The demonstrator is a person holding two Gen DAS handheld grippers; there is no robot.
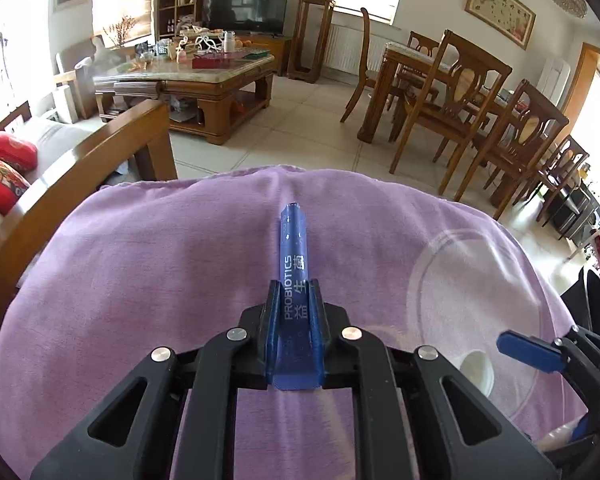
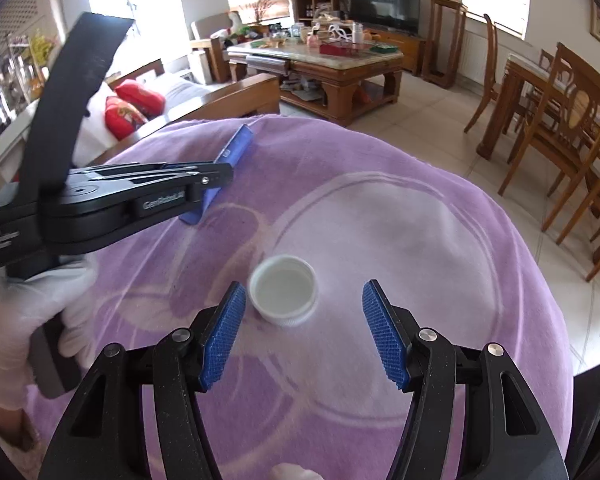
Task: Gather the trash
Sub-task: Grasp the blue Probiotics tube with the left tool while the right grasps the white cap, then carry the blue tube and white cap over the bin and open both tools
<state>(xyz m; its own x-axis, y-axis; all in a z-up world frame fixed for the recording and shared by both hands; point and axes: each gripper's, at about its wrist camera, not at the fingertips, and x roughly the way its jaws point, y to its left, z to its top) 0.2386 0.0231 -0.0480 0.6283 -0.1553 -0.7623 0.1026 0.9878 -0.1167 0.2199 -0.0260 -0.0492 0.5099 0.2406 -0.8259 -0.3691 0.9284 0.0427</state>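
Observation:
My left gripper point(image 1: 295, 300) is shut on a blue probiotics sachet point(image 1: 294, 252) that points forward, above the purple cloth point(image 1: 140, 280). In the right wrist view the left gripper point(image 2: 216, 178) holds the sachet point(image 2: 236, 144) at the upper left. My right gripper point(image 2: 304, 300) is open, its blue pads point(image 2: 224, 336) either side of a white bottle cap point(image 2: 283, 288) lying open side up inside a clear glass plate point(image 2: 440, 208). The cap point(image 1: 478, 368) and the plate rim point(image 1: 420, 280) also show in the left wrist view, with a right gripper pad point(image 1: 528, 350) beside the cap.
The cloth covers a round table. Beyond it are a wooden sofa with red cushions point(image 2: 128, 112), a cluttered coffee table point(image 2: 340, 68), dining chairs point(image 1: 452, 108) on the right, and tiled floor point(image 1: 300, 128).

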